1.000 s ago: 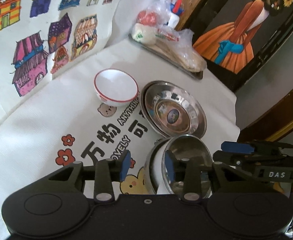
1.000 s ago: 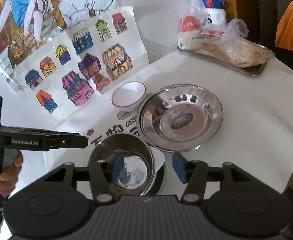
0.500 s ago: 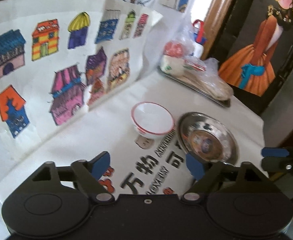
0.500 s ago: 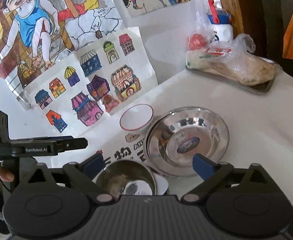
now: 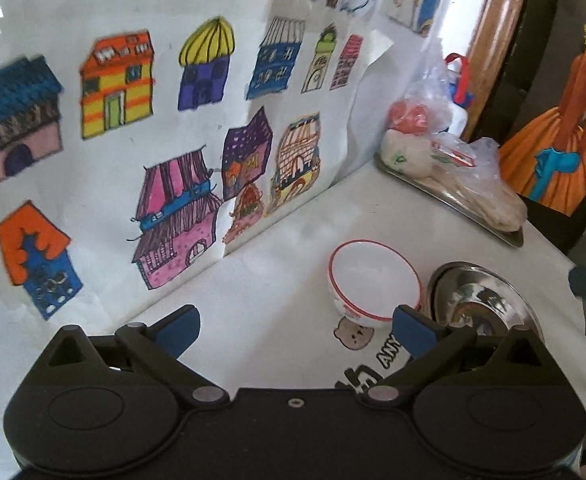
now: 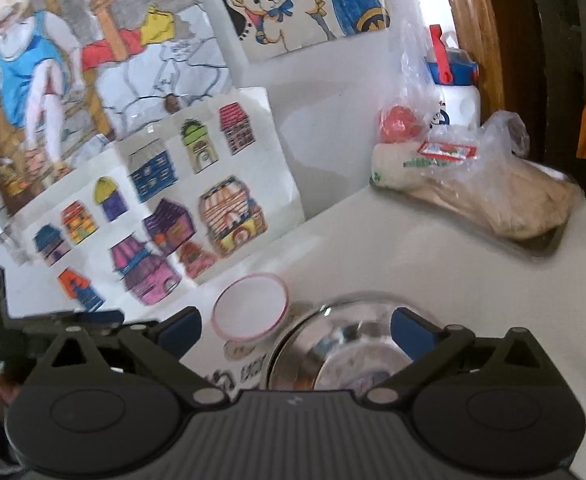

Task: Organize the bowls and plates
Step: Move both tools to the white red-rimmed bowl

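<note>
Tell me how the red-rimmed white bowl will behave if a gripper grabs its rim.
The red-rimmed white bowl looks glazed, so pads may slip. It seems ceramic, likely stiff but chippable. It narrows toward its base, so a one-sided rim grip could tip it.

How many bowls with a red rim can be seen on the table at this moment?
1. The white bowl with the red rim stands on the table cloth, just left of the steel plate. Others may be hidden behind the grippers.
</note>
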The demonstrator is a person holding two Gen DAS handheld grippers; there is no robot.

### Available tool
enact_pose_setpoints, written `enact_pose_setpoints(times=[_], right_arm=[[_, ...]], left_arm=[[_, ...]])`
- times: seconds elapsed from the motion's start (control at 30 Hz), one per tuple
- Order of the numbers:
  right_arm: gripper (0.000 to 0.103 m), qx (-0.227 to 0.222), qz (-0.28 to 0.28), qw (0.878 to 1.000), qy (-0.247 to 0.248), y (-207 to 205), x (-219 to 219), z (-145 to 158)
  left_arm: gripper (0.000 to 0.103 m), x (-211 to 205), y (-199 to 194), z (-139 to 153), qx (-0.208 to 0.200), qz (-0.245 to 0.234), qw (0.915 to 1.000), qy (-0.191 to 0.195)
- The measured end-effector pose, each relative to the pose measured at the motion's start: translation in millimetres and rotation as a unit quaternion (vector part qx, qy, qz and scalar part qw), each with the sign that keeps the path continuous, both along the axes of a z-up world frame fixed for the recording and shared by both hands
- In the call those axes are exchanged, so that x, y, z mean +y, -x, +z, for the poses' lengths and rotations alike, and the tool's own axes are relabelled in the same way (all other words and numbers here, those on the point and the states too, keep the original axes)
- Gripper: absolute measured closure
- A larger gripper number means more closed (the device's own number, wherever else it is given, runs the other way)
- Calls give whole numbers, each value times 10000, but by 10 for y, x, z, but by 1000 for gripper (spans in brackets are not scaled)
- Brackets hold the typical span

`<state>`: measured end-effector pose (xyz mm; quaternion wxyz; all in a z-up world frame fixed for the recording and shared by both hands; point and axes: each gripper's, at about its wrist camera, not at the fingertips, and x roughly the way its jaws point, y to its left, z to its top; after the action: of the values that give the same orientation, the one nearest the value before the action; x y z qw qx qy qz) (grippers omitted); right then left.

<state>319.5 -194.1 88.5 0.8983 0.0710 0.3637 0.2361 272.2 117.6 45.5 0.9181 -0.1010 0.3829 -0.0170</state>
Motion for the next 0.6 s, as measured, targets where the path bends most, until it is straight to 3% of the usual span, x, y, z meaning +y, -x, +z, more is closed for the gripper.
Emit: enact_pose_setpoints(times=[0.3,0.6], right_arm=[[1,314,156,9993,151,-547,197,-267],[17,490,563,9950,656,-854,508,-543]], left_arm=[[1,-74,-237,-209,107,7,9999,-31],[1,-48,-399,-326,203,99,9994,260]])
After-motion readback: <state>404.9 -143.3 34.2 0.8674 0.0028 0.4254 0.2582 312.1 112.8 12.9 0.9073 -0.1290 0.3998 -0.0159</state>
